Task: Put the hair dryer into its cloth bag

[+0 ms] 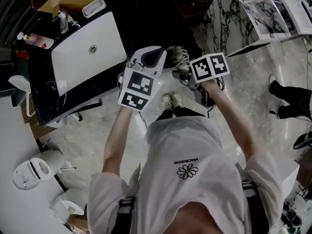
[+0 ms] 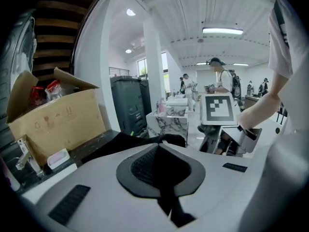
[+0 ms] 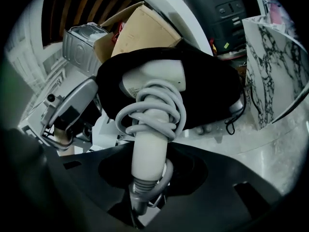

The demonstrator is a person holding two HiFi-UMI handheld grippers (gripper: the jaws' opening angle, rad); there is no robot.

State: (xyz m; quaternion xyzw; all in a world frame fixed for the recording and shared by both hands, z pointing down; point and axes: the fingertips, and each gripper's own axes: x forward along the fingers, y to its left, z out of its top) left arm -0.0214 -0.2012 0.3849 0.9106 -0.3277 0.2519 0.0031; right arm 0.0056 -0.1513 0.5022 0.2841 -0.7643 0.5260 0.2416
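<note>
**Arms outstretched, hair dryer nosed into its bag**

Bare forearms, the left forearm (image 1: 117, 140) and the right forearm (image 1: 234, 118), reach forward side by side from a white T-shirt (image 1: 195, 184), meeting just short of the near edge of a black counter (image 1: 146, 18). The right gripper (image 3: 140, 202) tilts downward. Its tongs are clamped on the foot of the hair dryer (image 3: 149, 151) handle, with the grey cord (image 3: 159, 108) looped round the handle above them. The dryer's head already sits inside the mouth of the black cloth bag (image 3: 207, 91), which hangs on the far side of both grippers. The left gripper (image 2: 166, 202), close beside the right one, has its tongs pinched tight on a fold of the bag's fabric. A cardboard box (image 2: 53, 122) stands far left on the counter.
</note>
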